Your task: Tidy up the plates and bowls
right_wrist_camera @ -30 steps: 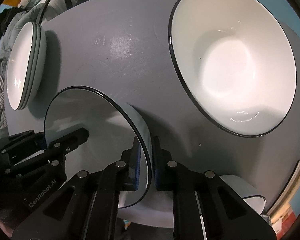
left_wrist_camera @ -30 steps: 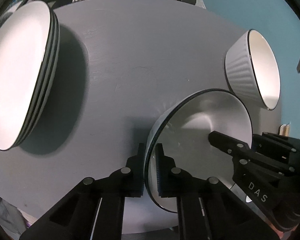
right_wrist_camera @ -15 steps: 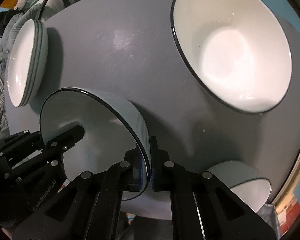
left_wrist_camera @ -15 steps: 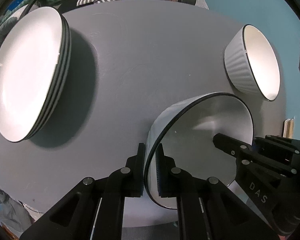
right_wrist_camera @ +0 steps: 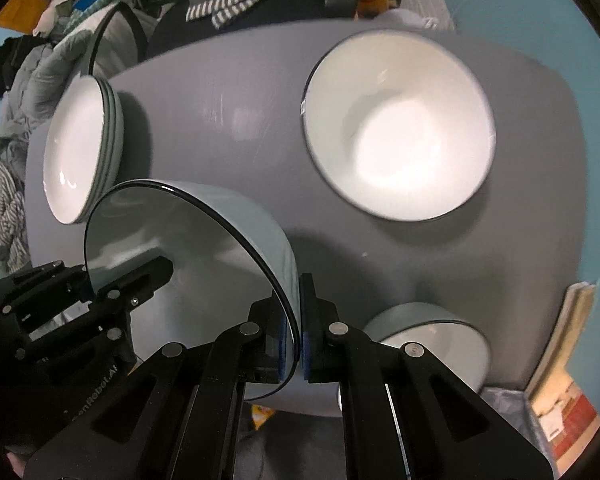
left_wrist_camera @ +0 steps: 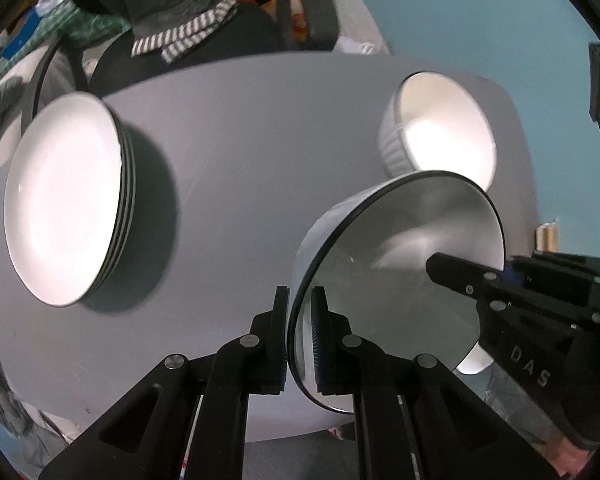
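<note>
A white bowl with a thin black rim (left_wrist_camera: 400,280) hangs tilted above the grey table (left_wrist_camera: 240,128), held from two sides. My left gripper (left_wrist_camera: 300,332) is shut on its near rim. My right gripper (right_wrist_camera: 300,328) is shut on the opposite rim of that held bowl (right_wrist_camera: 172,260). Each gripper shows in the other's view: the right gripper (left_wrist_camera: 500,284) and the left gripper (right_wrist_camera: 88,284). A stack of white plates (left_wrist_camera: 64,204) sits at the table's left. A large ribbed bowl (right_wrist_camera: 400,140) rests at the right, and a smaller bowl (right_wrist_camera: 424,340) sits near the front edge.
A dark chair draped with striped cloth (left_wrist_camera: 188,36) stands behind the table. Clothes are piled at the far left (right_wrist_camera: 20,80). Books or folders (right_wrist_camera: 568,360) lean beside the table's right front corner. Bare grey table (right_wrist_camera: 220,92) lies between the plate stack (right_wrist_camera: 80,152) and the large bowl.
Both grippers have risen with the bowl between them, so the table and dishes look smaller and farther. The bowl has come off the table. Both grips look unchanged.
</note>
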`<action>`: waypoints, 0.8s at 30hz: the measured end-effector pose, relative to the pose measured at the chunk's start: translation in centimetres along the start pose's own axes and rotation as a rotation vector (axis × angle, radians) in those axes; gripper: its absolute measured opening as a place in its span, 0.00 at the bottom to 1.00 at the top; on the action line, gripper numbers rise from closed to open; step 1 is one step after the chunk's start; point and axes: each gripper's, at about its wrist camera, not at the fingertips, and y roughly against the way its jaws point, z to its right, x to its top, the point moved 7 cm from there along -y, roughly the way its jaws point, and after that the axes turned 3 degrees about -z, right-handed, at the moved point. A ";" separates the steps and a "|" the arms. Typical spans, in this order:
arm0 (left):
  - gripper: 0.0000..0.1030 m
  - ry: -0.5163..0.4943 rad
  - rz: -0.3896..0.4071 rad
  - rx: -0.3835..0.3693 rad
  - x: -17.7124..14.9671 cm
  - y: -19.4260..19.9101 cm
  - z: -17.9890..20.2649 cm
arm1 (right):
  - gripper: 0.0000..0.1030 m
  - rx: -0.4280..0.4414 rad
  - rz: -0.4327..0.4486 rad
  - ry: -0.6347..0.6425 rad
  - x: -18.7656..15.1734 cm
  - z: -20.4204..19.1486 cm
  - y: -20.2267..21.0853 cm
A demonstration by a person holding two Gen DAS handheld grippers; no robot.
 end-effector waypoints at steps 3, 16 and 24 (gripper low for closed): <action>0.09 -0.012 0.012 -0.010 0.5 0.6 0.8 | 0.06 -0.007 0.016 -0.003 0.4 0.5 2.0; 0.09 -0.038 0.057 -0.023 4.7 2.5 3.2 | 0.06 -0.024 0.055 -0.044 0.9 3.9 4.4; 0.09 -0.061 0.063 -0.010 7.3 2.1 4.6 | 0.06 -0.023 0.058 -0.070 3.1 6.0 5.2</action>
